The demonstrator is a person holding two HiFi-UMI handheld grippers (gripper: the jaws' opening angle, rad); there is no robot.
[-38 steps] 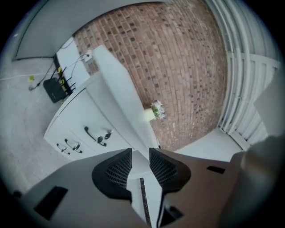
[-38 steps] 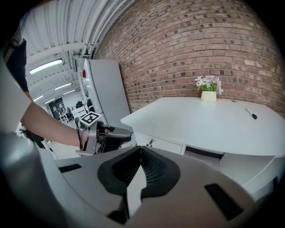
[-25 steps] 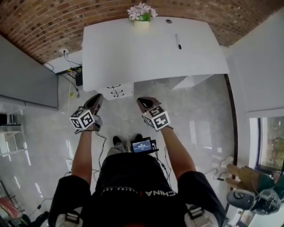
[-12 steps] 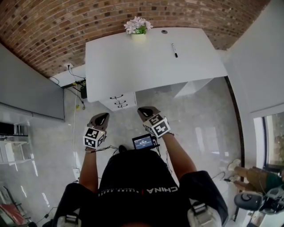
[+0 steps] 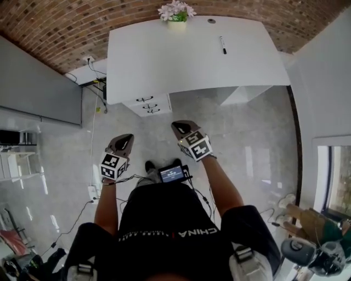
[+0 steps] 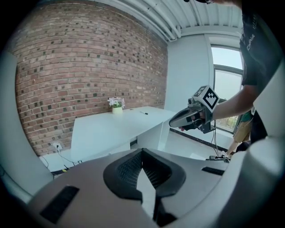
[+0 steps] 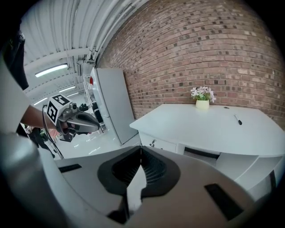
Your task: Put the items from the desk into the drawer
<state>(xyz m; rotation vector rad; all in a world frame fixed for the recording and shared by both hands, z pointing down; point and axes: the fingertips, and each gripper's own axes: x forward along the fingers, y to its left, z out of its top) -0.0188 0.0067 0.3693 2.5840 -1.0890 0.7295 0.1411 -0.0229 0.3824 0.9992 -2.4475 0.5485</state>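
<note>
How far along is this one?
Nothing looks done: the marker and flower pot sit on the desk, and the drawers beneath it are closed. In hand: nothing; the left gripper and right gripper are shut, empty, short of the desk. Left: open a drawer, move the items in.

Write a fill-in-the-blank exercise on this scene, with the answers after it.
The flower pot stands at the far edge of the white desk, by the ____ wall.
The black marker lies on the desk, to the pot's ____ in the head view.
The drawer unit under the desk shows ____ handles.
The left tool and the right tool, jaws together, hold ____.
Missing words: brick; right; three; nothing.
</note>
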